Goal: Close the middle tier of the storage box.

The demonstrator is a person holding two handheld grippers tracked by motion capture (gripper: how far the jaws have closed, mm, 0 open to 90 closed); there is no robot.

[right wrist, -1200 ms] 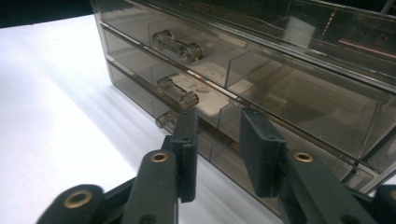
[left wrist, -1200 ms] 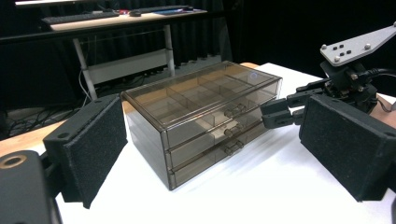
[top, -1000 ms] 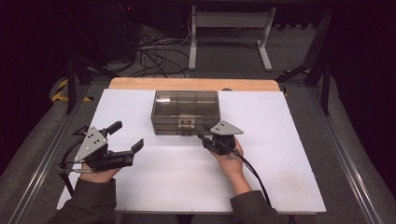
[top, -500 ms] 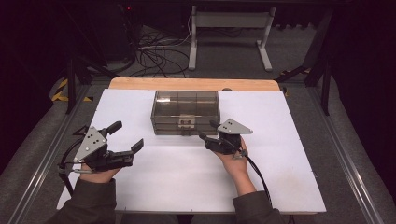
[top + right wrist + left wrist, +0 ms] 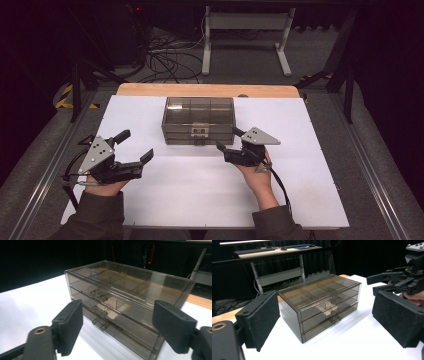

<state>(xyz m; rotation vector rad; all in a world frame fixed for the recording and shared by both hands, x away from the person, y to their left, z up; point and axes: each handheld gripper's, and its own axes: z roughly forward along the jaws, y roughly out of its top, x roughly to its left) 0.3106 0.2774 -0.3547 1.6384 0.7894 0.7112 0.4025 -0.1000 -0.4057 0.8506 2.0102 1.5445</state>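
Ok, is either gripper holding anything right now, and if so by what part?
Nothing is held. The left gripper and the right gripper are both open with empty fingers, apart from the smoky drawer box.

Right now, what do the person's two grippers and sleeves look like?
Both grippers are black, each topped by a grey three-cornered plate with small dark holes. The left gripper and right gripper have blocky fingers faced with rough black pads. A black cable trails from the right one along the forearm. The sleeves are dark olive-grey.
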